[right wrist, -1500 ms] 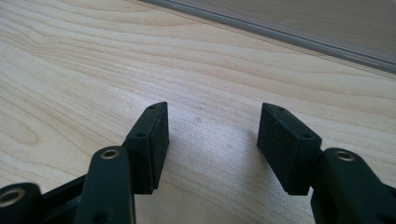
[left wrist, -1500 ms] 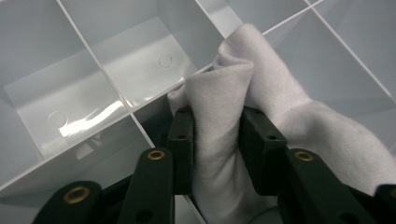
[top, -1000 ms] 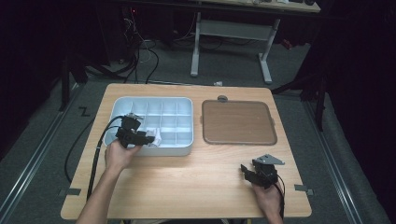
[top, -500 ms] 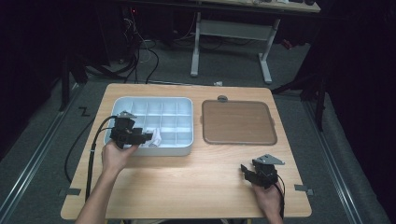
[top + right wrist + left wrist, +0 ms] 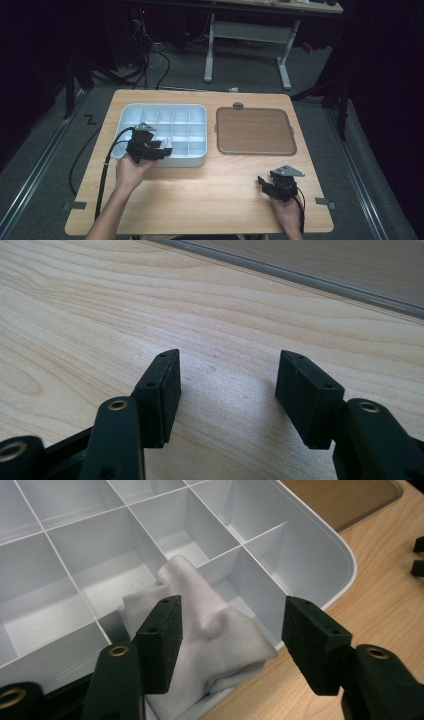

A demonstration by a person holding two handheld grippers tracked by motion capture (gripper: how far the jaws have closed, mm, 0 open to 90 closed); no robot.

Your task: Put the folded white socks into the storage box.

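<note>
White cloth (image 5: 210, 640) crumpled in organiser tray (image 5: 320, 555) corner compartment, no clear long axis, left gripper (image 5: 232, 645) fingers just opened wide, holding nothing

Bright lit table (image 5: 210, 200) amid dark surroundings, perhaps slightly soft focus.

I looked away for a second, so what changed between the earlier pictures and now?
The left gripper has drawn back toward the near edge of the divided tray; its jaws have just been opening, letting go of the white cloth, which lies in a near compartment. The right gripper, open, and the brown tray stayed put.
</note>
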